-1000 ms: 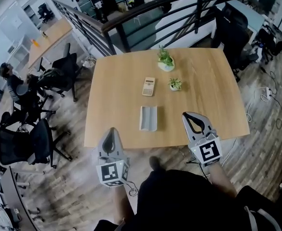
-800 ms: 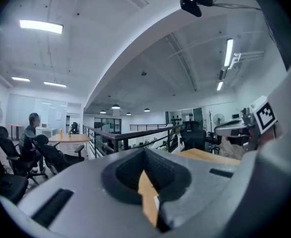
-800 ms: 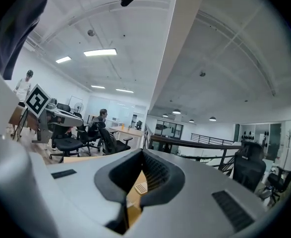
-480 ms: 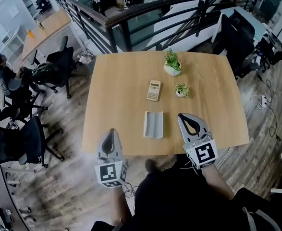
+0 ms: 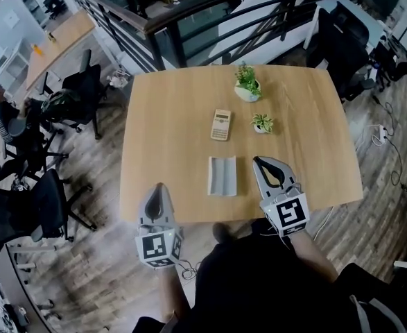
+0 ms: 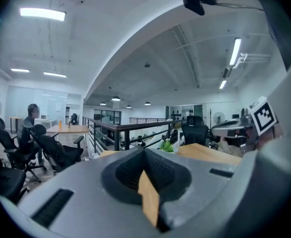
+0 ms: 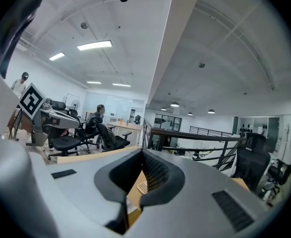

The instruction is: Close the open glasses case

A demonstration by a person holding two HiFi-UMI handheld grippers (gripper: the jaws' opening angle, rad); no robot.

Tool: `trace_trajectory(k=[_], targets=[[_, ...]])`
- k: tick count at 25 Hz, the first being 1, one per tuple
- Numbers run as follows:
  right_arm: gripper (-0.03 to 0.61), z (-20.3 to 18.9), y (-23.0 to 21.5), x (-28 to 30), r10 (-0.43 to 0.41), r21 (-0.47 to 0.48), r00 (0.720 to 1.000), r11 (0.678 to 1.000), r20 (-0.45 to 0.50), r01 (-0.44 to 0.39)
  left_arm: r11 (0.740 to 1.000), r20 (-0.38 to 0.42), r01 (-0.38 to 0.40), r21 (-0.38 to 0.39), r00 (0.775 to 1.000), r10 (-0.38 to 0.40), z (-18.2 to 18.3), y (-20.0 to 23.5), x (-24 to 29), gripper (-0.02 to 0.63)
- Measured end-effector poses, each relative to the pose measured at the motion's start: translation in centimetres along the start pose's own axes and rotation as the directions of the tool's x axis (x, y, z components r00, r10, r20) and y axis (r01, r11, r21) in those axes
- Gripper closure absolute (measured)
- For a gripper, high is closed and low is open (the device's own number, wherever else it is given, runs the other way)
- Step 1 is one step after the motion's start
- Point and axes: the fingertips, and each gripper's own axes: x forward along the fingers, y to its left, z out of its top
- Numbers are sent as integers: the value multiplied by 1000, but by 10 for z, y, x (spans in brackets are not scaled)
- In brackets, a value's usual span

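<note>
Wooden table (image 5: 168, 137) — oblong grey case (image 5: 222, 175)

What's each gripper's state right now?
Left gripper: closed, holding nothing.
Right gripper: closed, holding nothing.

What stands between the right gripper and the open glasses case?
Nothing visible: only bare table separates the right gripper from the glasses case. The calculator, small plant and larger plant sit farther back.
</note>
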Motion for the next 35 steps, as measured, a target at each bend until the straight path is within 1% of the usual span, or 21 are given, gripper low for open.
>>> trace_trajectory(k=[4,10,11,13,14,15,16,19,22,29,31,35], targets=[[565,-7,-1,3,-19,18,1000,1000,-6,19,1000,-15,3,4,1000,-2,-6,7,1,614],[565,-8,1,4,-16,47,1000,999,-5,16,1000,-27,8,9,1000,-7,-7,9,2,613],[563,-8,1,5,-16,75,1000,997,1,16,1000,-26,7,5,1000,-7,-7,9,1,614],[558,-11,2,5,-6,185,1000,983,15,3,1000,-27,7,-1,1000,-7,-9,10,0,614],[482,-13,3,6,3,244,1000,970,17,-7,1000,-27,6,-2,1000,-6,-9,11,-1,614],[405,-15,4,6,6,279,1000,960,16,-10,1000,-26,4,-4,1000,-5,-10,12,-3,614],[402,-16,4,7,1,284,1000,959,12,-5,1000,-24,3,-6,1000,-3,-9,13,-3,614],[423,-17,3,7,-16,258,1000,966,9,13,1000,-21,-1,-7,1000,1,-10,15,-5,614],[425,-15,2,6,-19,265,1000,964,14,15,1000,-24,-5,-8,1000,5,-11,18,-8,614],[425,-15,-1,7,-30,313,999,950,13,24,1000,-24,-4,-7,1000,4,-9,22,-11,614],[425,-18,-1,9,-28,343,1000,939,12,23,1000,-25,-11,-6,1000,11,-10,25,-13,614],[425,-31,-3,14,-22,457,1000,889,3,18,1000,-27,-27,-5,999,26,-12,33,-16,614]])
